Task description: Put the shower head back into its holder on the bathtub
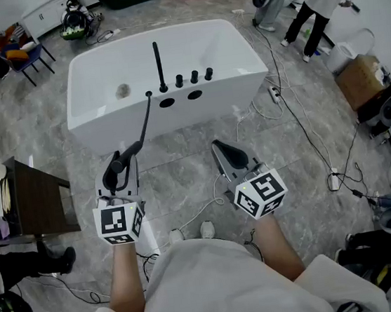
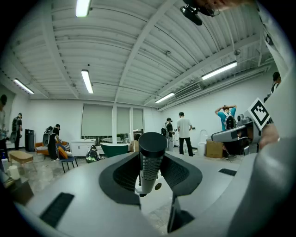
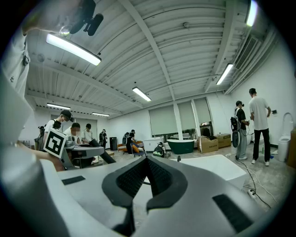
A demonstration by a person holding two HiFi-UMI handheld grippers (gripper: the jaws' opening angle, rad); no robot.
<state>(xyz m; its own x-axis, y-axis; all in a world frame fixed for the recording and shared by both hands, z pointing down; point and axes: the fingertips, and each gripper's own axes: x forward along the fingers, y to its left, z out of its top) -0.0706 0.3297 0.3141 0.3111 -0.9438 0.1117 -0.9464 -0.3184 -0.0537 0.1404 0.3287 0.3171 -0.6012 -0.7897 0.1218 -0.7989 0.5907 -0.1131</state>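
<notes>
The white bathtub [image 1: 103,92] stands on the floor ahead of me. On its near rim are a tall black spout [image 1: 158,64] and three black knobs [image 1: 194,78]. A black hose [image 1: 145,119] runs from a small black fitting [image 1: 148,94] on that rim down to the black shower head [image 1: 130,153]. My left gripper [image 1: 118,162] is shut on the shower head, well short of the tub. In the left gripper view the shower head [image 2: 151,152] stands upright between the pads of the left gripper [image 2: 150,169]. My right gripper [image 1: 229,153] is shut and empty, as the right gripper [image 3: 147,173] shows.
A dark wooden table [image 1: 38,199] stands at my left. Cables [image 1: 297,118] and a power strip [image 1: 333,181] trail over the floor right of the tub. A cardboard box [image 1: 359,79] and equipment sit at the right; a person [image 1: 318,2] stands at the back right.
</notes>
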